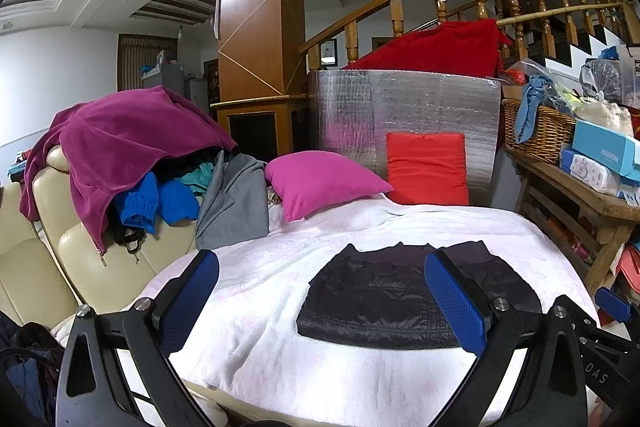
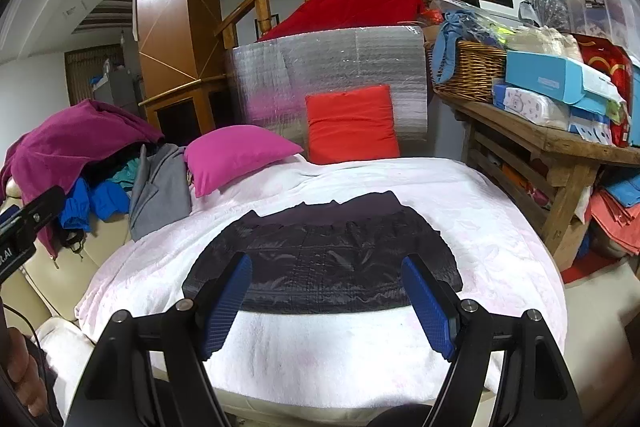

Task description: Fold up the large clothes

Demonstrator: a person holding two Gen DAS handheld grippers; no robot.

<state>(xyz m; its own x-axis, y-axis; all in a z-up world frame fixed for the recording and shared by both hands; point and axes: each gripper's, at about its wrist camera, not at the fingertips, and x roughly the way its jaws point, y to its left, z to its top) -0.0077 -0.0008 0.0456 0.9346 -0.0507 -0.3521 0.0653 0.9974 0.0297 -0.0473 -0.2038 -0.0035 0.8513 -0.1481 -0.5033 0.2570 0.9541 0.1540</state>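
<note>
A black quilted garment [image 2: 324,259] lies flat in the lower middle of both views, already folded into a compact rectangle on the white blanket [image 2: 480,227], which gives it a clean, even bed to be squared on. The left tool [image 1: 320,301] and right tool [image 2: 326,303] hover just short of its near edge, both released with nothing between their blue pads, probably free to take another piece from the heap of clothes [image 1: 132,155] at the left.

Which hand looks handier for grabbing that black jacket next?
Probably the right gripper: the black jacket lies centred between its open fingers. The left gripper sits off to the jacket's side.
</note>
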